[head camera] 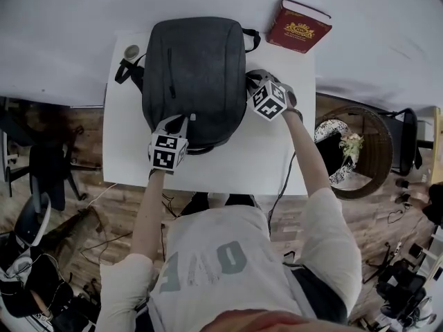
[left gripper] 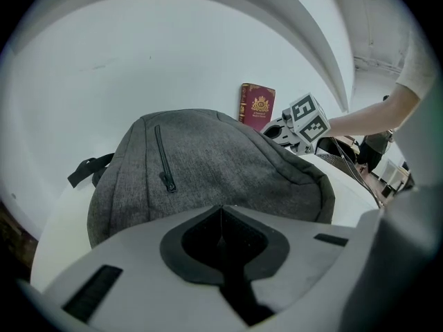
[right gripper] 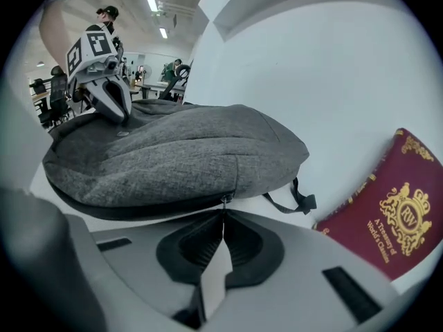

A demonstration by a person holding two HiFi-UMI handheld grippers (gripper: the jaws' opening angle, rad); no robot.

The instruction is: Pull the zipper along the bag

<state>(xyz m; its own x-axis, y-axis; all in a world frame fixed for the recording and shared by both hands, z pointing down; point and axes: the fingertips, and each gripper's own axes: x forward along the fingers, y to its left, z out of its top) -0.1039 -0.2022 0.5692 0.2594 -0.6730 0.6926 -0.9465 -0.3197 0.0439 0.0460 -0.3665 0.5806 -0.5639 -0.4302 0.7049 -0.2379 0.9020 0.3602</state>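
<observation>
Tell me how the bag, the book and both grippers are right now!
Bag: lying flat on the table, front pocket zipped shut.
Book: closed, lying flat.
Left gripper: shut, at the bag's near edge.
Right gripper: shut on the zipper pull.

Tally across one tabletop [head camera: 277, 164]
One bag [head camera: 196, 75], one red book [head camera: 298, 26], one small round disc [head camera: 131, 51], two hand-held grippers, left [head camera: 181, 121] and right [head camera: 252, 80], one wicker basket [head camera: 377, 126].
</observation>
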